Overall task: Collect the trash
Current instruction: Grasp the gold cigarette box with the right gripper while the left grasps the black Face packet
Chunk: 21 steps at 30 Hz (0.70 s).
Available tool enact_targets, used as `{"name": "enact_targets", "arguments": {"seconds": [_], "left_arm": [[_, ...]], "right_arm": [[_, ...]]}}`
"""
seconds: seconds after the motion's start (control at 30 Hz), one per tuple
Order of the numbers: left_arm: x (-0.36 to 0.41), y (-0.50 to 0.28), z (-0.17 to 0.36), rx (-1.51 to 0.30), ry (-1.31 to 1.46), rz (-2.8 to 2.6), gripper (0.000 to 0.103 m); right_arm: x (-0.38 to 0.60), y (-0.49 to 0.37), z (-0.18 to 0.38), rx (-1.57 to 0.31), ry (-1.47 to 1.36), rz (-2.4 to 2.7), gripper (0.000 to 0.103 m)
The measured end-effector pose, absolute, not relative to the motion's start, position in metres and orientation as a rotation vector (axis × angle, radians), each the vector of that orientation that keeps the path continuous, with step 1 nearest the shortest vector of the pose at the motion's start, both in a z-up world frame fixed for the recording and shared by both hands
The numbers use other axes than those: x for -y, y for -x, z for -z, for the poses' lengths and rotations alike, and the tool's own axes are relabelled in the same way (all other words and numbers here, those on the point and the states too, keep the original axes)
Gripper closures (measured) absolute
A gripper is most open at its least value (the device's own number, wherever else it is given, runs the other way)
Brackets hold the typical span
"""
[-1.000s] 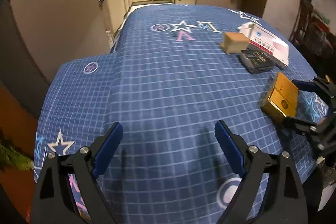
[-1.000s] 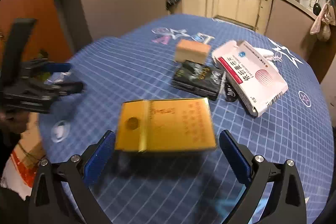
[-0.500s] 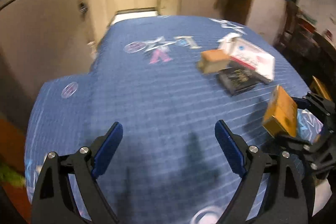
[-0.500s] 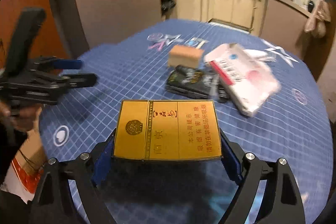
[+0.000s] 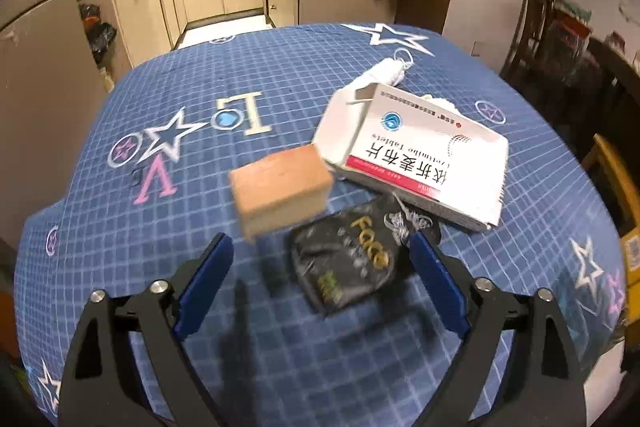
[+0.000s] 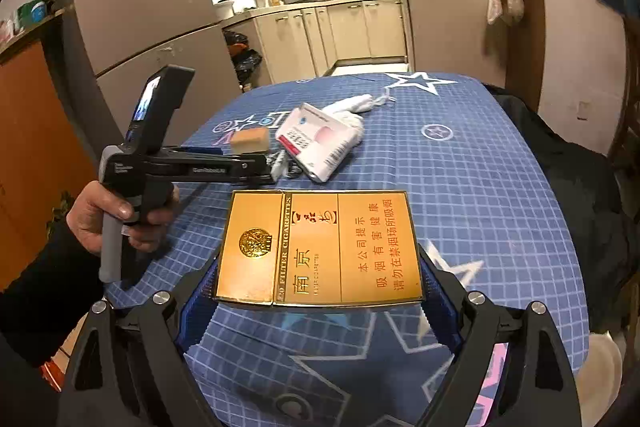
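Gold card with a glossy sheen makes up the flat, rectangular cigarette pack (image 6: 318, 247), which sits crosswise between the blue ribbed pads of the right gripper (image 6: 318, 279); both pads press its short ends, so that claw is clamped on it, above the tablecloth (image 6: 480, 155). The cloth is soft blue fabric with a white grid, stars and letters.

The left gripper (image 5: 318, 267) has its jaws opening, with nothing pinched between them. Its 2 black arms carry the same blue pads, and it hangs over a crumpled black foil wrapper (image 5: 348, 263) with gold lettering, blurred and hard to read. Just beyond lies a tan block (image 5: 282, 185), matte and rectangular; whether it is wood, soap or sponge cannot be told. A white cardboard medicine box (image 5: 416, 163) with a red stripe lies open-flapped beside it, partly over the wrapper's far corner. Behind the box, a wad of white cloth or tissue (image 5: 386, 73) with a string loop is mostly hidden.

From the right wrist view, a hand (image 6: 116, 223) in a dark sleeve grips the left tool's grey handle; that tool covers the wrapper there. At the right edge of the left view, only a yellow sliver (image 5: 616, 187) of something shows, cut off.
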State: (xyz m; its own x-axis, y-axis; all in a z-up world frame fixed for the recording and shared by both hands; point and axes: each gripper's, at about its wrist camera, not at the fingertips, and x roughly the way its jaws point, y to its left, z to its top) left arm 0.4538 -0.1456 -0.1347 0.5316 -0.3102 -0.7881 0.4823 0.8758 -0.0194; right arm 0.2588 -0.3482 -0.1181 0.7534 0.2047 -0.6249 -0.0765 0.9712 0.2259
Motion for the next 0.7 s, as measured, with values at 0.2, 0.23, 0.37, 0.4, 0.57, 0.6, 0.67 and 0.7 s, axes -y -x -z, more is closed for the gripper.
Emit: {"name": "enact_targets", "arguments": {"seconds": [0.2,0.23,0.37,0.4,0.57,0.6,0.67,0.7], "left_arm": [[0.163,-0.465,0.141,-0.915,-0.189,0.441,0.010],[0.164,-0.465,0.142,-0.915,-0.191,0.436,0.009],[0.159,-0.459,0.146,-0.909,-0.160,0.431,0.009],[0.156,-0.458,0.146,-0.907,-0.154,0.428,0.009],[0.151,-0.444,0.147,-0.906,-0.165,0.445,0.010],[0.153,-0.442,0.147,-0.904,-0.182,0.448,0.011],[0.159,-0.441,0.149,-0.901,-0.197,0.444,0.014],[0.159,-0.441,0.149,-0.899,-0.194,0.443,0.016]], "right_arm": [[0.357,-0.250,0.124,-0.700,-0.225,-0.148,0.016],[0.357,-0.250,0.125,-0.699,-0.227,-0.147,0.016],[0.357,-0.252,0.124,-0.695,-0.223,-0.138,0.016],[0.357,-0.252,0.123,-0.694,-0.223,-0.135,0.016],[0.358,-0.252,0.123,-0.691,-0.242,-0.136,0.016],[0.357,-0.252,0.123,-0.691,-0.242,-0.137,0.016],[0.356,-0.252,0.122,-0.690,-0.241,-0.140,0.016],[0.356,-0.252,0.122,-0.688,-0.242,-0.141,0.016]]}}
